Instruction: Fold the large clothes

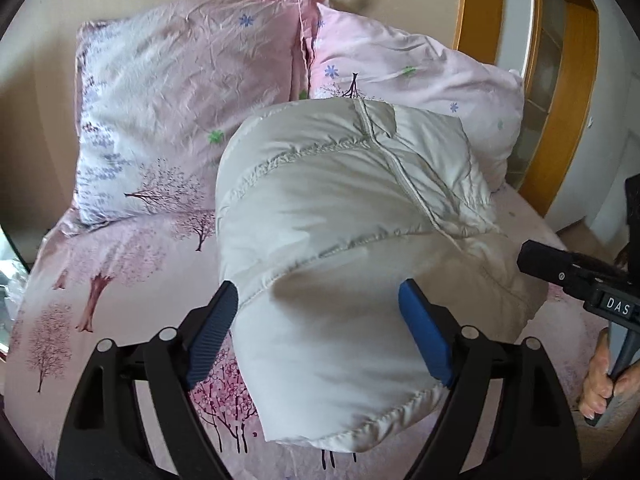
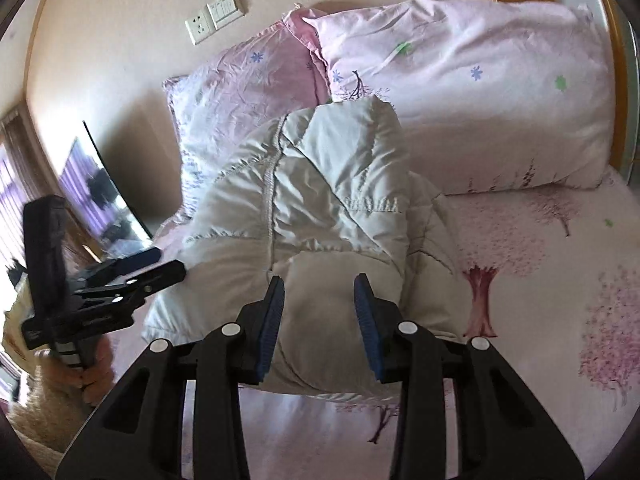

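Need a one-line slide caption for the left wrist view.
Folded white puffer jacket on floral bedsheet, seen between the open left gripper.

Home bedroom. Bed (image 1: 132,264) under pink tree-print sheet lies beneath and ahead of the tongs. Two matching pillows (image 1: 180,108) propped against a beige wall (image 2: 120,32) beyond them. Wall socket and switch plate (image 2: 216,14) above the pillows. Orange wooden door frame (image 1: 580,92) off to the right.
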{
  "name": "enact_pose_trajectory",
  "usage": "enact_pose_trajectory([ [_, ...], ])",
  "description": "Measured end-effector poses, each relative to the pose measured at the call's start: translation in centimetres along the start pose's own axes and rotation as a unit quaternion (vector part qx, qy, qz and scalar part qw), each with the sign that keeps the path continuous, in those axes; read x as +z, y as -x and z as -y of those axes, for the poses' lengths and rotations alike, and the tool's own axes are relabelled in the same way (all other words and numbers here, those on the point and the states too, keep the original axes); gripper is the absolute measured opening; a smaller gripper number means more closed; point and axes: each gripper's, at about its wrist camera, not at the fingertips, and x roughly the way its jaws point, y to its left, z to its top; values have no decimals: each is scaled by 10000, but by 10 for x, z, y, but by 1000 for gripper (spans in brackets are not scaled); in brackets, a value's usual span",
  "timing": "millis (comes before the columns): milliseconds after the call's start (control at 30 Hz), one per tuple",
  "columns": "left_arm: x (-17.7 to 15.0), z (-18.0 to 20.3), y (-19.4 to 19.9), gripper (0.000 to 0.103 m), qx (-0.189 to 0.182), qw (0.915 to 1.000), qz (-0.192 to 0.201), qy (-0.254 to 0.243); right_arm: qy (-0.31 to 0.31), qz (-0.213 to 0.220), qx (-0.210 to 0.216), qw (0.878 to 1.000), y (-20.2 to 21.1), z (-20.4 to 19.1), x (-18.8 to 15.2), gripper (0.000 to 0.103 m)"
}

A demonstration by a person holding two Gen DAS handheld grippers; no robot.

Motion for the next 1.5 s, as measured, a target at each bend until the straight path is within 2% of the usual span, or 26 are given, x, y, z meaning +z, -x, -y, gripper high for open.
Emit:
enact_pose_trajectory([
  [100, -6, 7, -4, 88, 143, 9999, 12, -39, 138, -40, -260, 9996, -7, -3, -13, 38],
  [233, -10, 11, -22, 94, 97, 9997, -197, -58, 124, -570, -722, 9957, -39, 8, -26, 39],
  [333, -13, 18, -36, 98, 90, 9993, -338, -133, -137, -839, -726, 9937, -57, 25, -33, 41],
  [500, -16, 29, -54, 101, 251, 9987, -346, -265, -586, -958, -738, 9909, -72, 50, -41, 59],
  [533, -16, 30, -55, 101, 308, 9987, -299, -278, -721, -982, -683, 9902, -74, 53, -41, 60],
  [667, -16, 20, -36, 97, 288, 9993, -146, -177, -681, -795, -552, 9930, -55, 45, -32, 52],
  [800, -7, 7, -20, 97, 487, 9987, 65, -132, -627, -80, -253, 9977, -20, 35, -8, 50],
  [867, -3, 4, -29, 97, 379, 9990, -152, -154, -436, 76, -197, 9988, -16, 25, 10, 46],
  [933, -3, 7, -42, 97, 93, 9990, -427, -127, -145, 129, -316, 9993, -22, 12, 29, 43],
  [1000, -5, 11, -49, 97, 80, 9985, -515, -137, 73, 95, -370, 9992, -35, 3, 52, 40],
  [1100, -3, 13, -56, 98, 73, 9981, -600, -106, 187, -308, -428, 9984, -68, 1, 80, 39],
  [1167, -2, 13, -60, 99, 17, 9977, -667, -69, 107, -886, -620, 9941, -102, 11, 90, 34],
  [1233, -1, 16, -63, 99, -6, 9979, -634, -132, -150, -1508, -803, 9852, -136, 31, 89, 33],
  [1333, 1, 28, -68, 99, 110, 9979, -578, -282, -532, -1841, -732, 9787, -156, 53, 86, 33],
  [1500, 3, 38, -63, 100, 324, 9982, -235, -456, -855, -2006, -789, 9727, -169, 69, 78, 33],
])
